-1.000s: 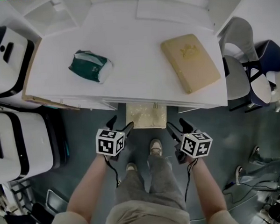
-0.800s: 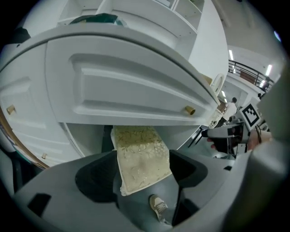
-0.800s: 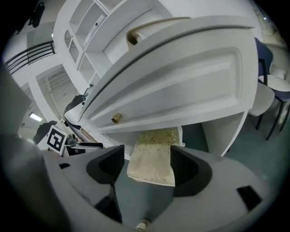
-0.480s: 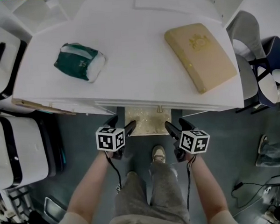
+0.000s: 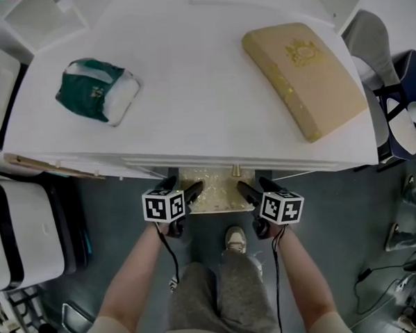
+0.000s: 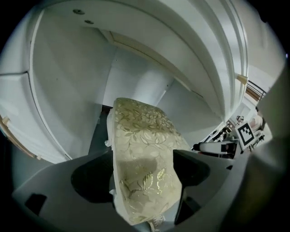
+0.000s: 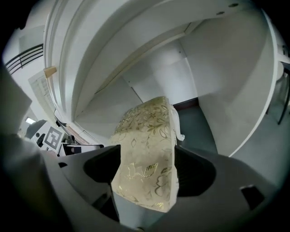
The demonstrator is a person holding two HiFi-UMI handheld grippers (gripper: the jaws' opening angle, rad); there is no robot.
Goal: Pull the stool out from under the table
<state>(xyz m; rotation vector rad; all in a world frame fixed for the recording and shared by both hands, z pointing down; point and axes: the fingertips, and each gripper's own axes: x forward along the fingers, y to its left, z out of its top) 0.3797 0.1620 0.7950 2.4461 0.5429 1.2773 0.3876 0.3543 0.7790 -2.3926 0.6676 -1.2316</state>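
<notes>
The stool (image 5: 213,191), with a seat of pale gold flowered cloth, stands under the white table (image 5: 205,107); only its near edge shows beyond the table's front. The left gripper (image 5: 182,185) is at the seat's left front corner and the right gripper (image 5: 253,186) at its right front corner. In each gripper view the jaws stand wide apart and have just been opening, with the seat's corner between them, not clamped. On the table a green packet (image 5: 96,90) and a tan box (image 5: 304,74) lie well apart.
</notes>
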